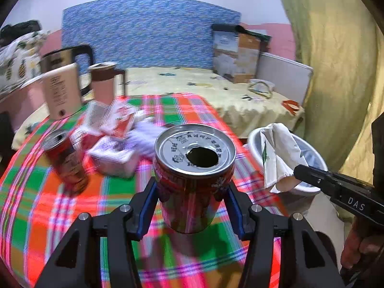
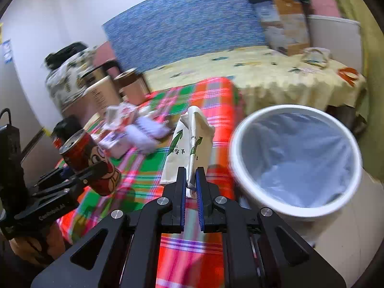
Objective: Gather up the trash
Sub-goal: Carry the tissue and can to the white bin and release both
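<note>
Left tongs: pinching an opened red can by its sides, lifted clear of the desk, on the desk side of the bin. Right tongs: pressed together on the lower edge of a white paper packet printed with green arrows; the packet stands up from the pads, just beside the bin rim on the desk side.

White lined bin: stands off the desk's edge, liner looks empty. Further from the bin, on the plaid cloth: a second red can, upright, and a loose heap of wrappers and tissue beside it. Not yet collected.

Risks, judged:
- Can mouth faces up but tilted; any leftover liquid could spill onto the cloth if tipped before reaching the bin.
- Packet held only by a thin edge; could slip out short of the rim.
- Both tongs heading for one opening could collide.
</note>
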